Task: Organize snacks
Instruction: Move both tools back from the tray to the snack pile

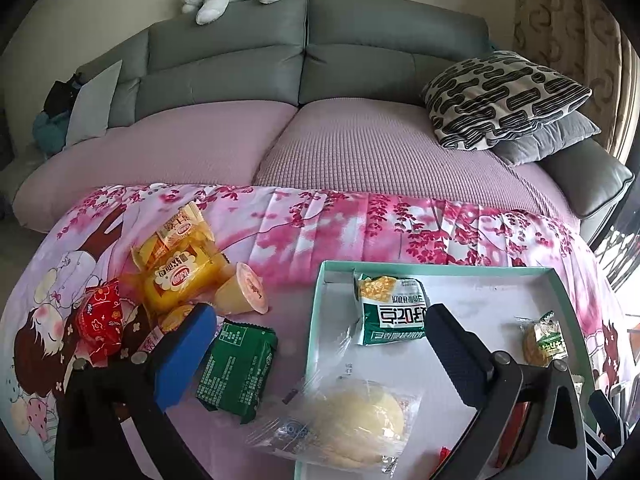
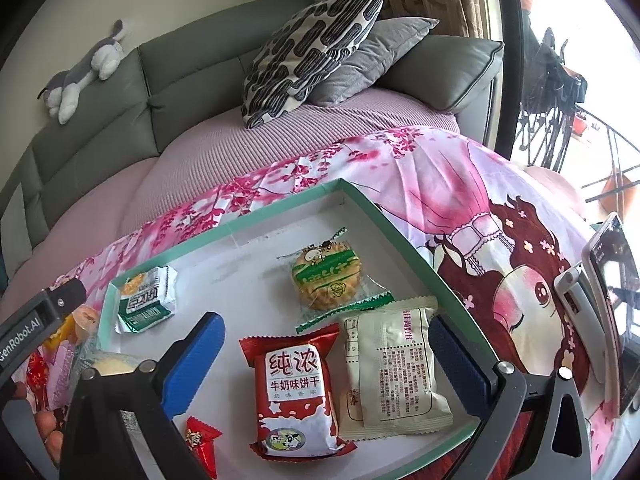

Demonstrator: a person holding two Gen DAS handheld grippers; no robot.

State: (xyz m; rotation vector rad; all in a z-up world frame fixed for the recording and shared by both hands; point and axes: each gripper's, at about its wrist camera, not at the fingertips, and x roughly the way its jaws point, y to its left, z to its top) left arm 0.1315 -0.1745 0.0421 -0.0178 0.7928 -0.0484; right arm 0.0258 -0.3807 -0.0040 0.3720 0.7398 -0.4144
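Teal-rimmed box [image 2: 384, 216] already held several snacks; more lay loose on the cloth to its left. Both the left gripper [image 1: 316, 344] and right gripper [image 2: 324, 344] stood wide apart, empty. Next, probably the green packet [image 1: 236, 368], needing a flat pinch.

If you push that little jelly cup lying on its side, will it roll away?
Probably. The jelly cup lies tipped over on a round wall, so it may curve aside. The soft cloth should slow it. It looks small and likely light.
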